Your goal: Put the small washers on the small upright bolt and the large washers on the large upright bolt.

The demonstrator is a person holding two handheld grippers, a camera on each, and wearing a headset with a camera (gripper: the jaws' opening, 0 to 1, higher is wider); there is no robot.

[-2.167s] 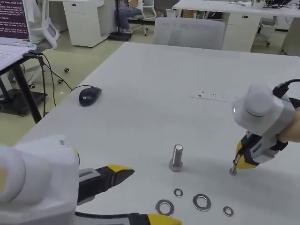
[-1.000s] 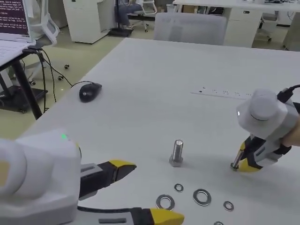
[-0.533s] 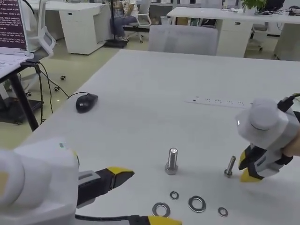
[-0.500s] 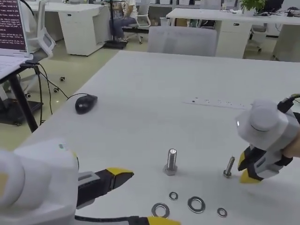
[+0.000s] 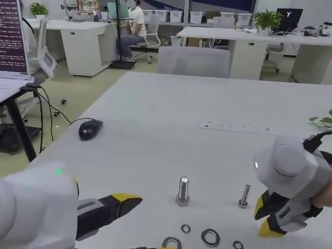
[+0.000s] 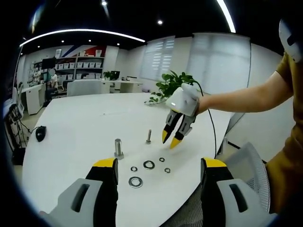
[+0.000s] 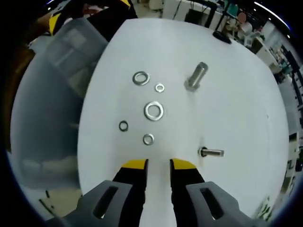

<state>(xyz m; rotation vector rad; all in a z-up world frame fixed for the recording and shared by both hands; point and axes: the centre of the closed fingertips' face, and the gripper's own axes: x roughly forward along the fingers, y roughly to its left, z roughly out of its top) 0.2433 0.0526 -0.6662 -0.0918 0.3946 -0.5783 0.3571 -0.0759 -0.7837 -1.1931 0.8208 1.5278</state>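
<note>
The large bolt (image 5: 182, 191) and the small bolt (image 5: 244, 196) stand upright on the white table (image 5: 155, 129). In front of them lie several washers, among them a large one (image 5: 210, 237) and a small one (image 5: 185, 229). My right gripper (image 5: 263, 218) hovers just right of the small bolt, apart from it, open with nothing between its jaws. In the right gripper view the right gripper (image 7: 158, 164) points at a small washer (image 7: 148, 139), with the small bolt (image 7: 211, 152) off to the side. My left gripper (image 6: 160, 164) is wide open near the front edge, facing a large washer (image 6: 135, 181).
A black mouse (image 5: 91, 129) lies at the table's left side and a power strip (image 5: 236, 127) at the far middle. A grey chair (image 5: 193, 62) stands behind the table. Plant leaves (image 5: 322, 120) reach in at the right edge.
My right gripper, earlier shut on the small bolt, has let it go and drawn back towards me; the bolt stays upright. The head camera has tilted up.
</note>
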